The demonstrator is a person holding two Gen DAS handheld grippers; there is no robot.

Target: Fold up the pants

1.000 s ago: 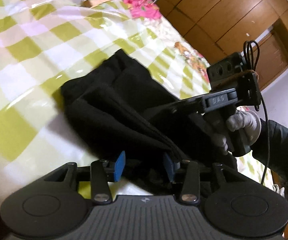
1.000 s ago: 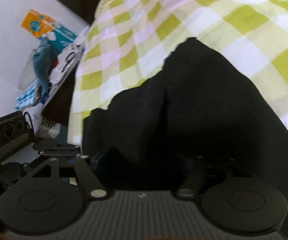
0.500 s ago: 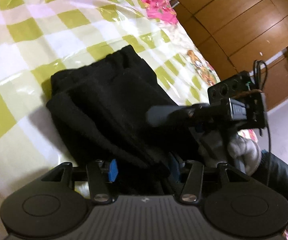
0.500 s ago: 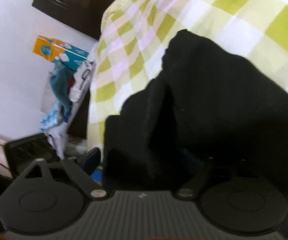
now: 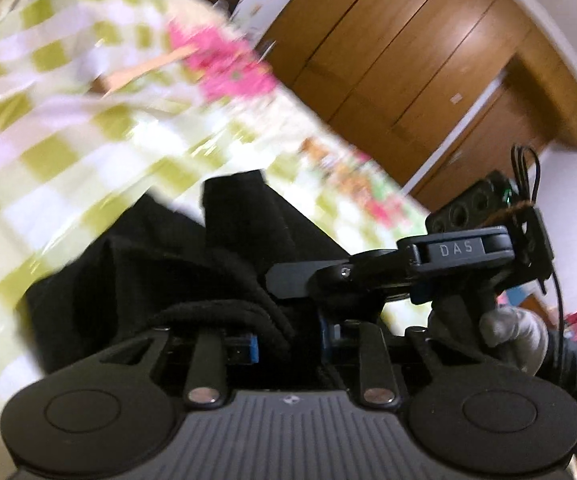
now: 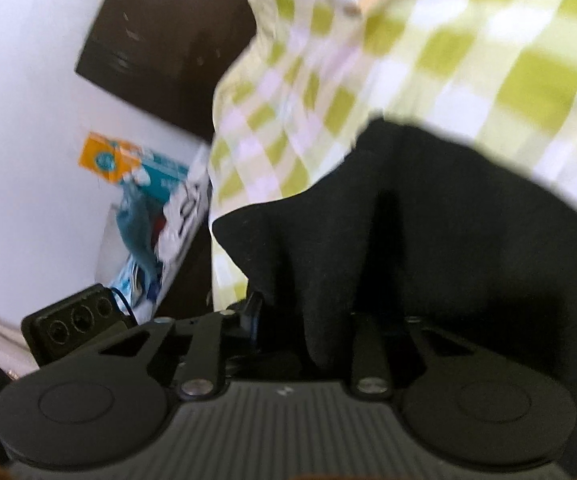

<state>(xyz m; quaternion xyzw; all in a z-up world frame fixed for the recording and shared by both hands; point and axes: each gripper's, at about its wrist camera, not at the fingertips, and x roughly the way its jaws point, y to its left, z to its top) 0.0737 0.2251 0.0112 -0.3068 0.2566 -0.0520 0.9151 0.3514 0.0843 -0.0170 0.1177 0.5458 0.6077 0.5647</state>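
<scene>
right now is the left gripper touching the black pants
Touching: in the left wrist view the black pants bunch between the closing left gripper, fabric against both blue pads.

Green-checked bedcover [image 5: 68, 128], wooden wardrobe [image 5: 400, 64], orange-and-teal box [image 6: 124, 164] by white wall [image 6: 20, 100].

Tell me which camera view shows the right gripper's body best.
The left wrist view: the right gripper appears side-on, its "DAS" label readable, a gloved hand on its handle, its tip against the black pants. The right wrist view shows only its own base, the fingers mostly buried in fabric.
</scene>
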